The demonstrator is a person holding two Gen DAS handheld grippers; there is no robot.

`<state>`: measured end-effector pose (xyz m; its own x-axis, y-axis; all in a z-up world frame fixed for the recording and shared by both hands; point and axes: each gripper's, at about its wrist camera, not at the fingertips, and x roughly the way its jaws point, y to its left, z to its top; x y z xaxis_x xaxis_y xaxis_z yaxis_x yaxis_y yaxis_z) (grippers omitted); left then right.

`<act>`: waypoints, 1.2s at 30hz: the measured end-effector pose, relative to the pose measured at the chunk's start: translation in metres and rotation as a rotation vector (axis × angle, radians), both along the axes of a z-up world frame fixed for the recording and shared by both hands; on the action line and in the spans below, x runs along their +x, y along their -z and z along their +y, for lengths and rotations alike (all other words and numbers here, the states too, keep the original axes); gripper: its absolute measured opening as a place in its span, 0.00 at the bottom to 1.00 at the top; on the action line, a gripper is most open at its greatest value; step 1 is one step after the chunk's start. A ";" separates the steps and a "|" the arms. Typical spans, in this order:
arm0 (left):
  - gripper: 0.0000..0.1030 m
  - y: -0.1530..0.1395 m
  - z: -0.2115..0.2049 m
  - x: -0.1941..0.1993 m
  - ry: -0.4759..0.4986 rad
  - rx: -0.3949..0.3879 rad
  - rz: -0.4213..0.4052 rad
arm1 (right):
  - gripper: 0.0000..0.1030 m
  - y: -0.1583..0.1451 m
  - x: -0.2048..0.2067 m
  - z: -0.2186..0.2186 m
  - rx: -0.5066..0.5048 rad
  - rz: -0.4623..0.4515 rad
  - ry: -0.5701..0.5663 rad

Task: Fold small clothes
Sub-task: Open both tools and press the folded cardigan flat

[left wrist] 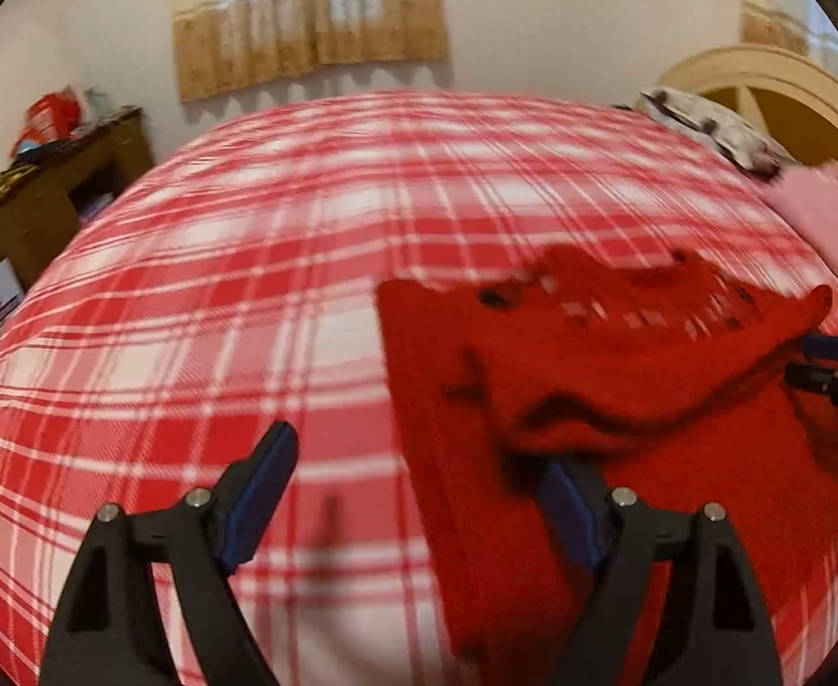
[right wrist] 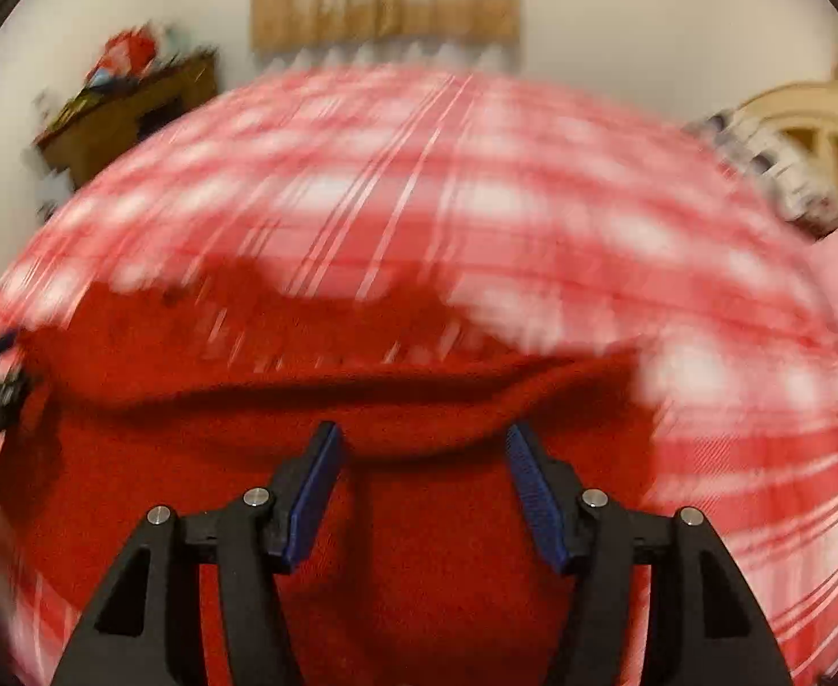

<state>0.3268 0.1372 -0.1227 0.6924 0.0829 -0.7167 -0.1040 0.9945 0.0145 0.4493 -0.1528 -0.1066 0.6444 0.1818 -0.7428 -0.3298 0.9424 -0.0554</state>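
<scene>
The bedspread (left wrist: 247, 263) has a red, white and pink check pattern. On it lies a plain red garment (left wrist: 619, 400) with small dark spots. At the upper middle of the frame hangs a beige curtain (left wrist: 310, 23). At the left stands a brown desk (left wrist: 59, 194). The fingers (right wrist: 310, 497) are black with blue pads.

Lighting: soft, even indoor daylight; both fisheye views blurred.
You get backlight from the curtained window (left wrist: 310, 6). Expect heavy motion smear across the right wrist view, milder in the left. Edges bow and vignette black. A faint shadow falls on the plaid bedspread (left wrist: 327, 520).
</scene>
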 end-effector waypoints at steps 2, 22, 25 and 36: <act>0.82 -0.006 0.011 0.009 -0.053 -0.014 -0.009 | 0.59 -0.014 0.005 -0.005 0.061 -0.026 0.006; 0.95 0.003 -0.017 -0.076 0.027 -0.026 -0.049 | 0.59 0.031 -0.116 -0.065 0.158 0.068 -0.072; 0.95 0.017 -0.022 -0.067 0.010 0.010 0.001 | 0.59 0.048 -0.104 -0.063 0.168 0.128 -0.048; 1.00 0.035 -0.009 -0.056 -0.037 -0.035 0.069 | 0.59 0.030 -0.117 -0.030 0.096 0.056 -0.042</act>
